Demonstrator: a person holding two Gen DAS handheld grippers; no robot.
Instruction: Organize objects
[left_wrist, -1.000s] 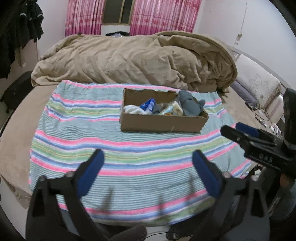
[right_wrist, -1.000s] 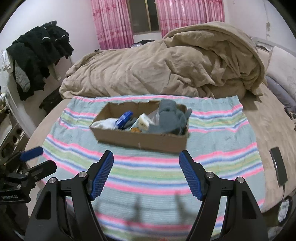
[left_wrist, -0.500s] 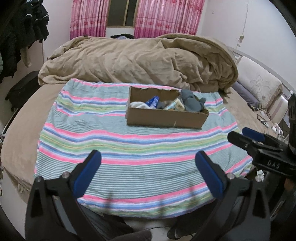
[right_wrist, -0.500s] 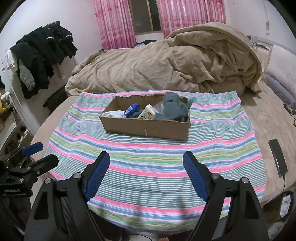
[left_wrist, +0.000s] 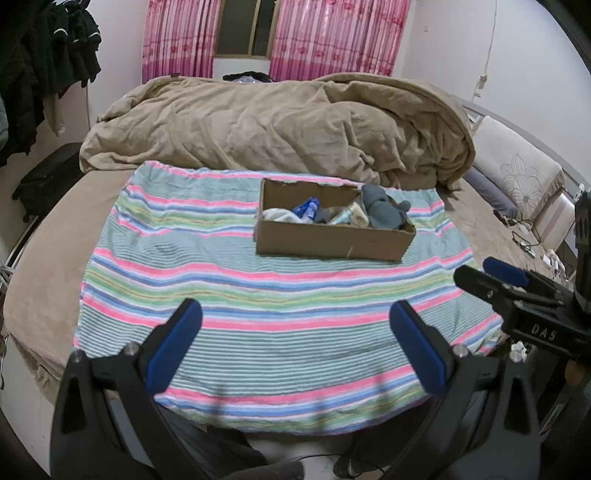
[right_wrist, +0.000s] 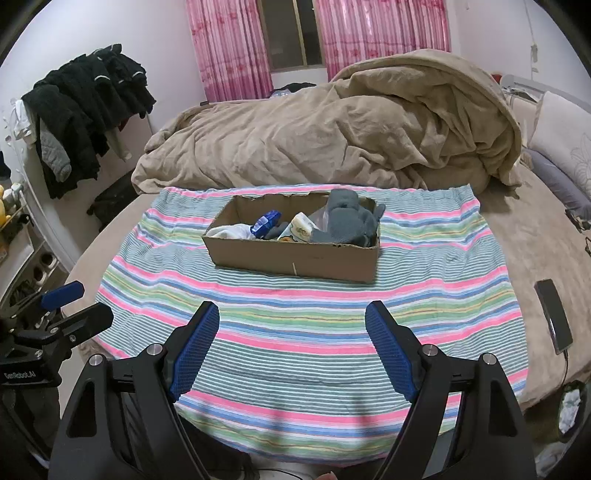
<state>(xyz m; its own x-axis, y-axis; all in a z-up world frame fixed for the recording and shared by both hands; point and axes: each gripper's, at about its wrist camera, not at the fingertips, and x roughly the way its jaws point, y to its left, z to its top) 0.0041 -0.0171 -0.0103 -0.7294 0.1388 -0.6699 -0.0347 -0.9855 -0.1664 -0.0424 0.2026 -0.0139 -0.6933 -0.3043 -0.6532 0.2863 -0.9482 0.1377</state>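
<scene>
I hold the left gripper and the right gripper above the near edge of the striped towel, both with jaws apart and nothing between them; the right jaws have just been opening. The cardboard box stands at the far side of the towel, and the grey socks, the blue bottle and the other items lie inside it. I judge the sorting is done, so the grippers stay clear of the box.

Pink-green-blue striped towel, brown box

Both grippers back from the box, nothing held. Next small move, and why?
Probably ease the right gripper forward over the striped towel toward the cardboard box. Both it and the left gripper are open and empty; the grey cloth heaped at the box's right end looks easiest to grasp.
</scene>
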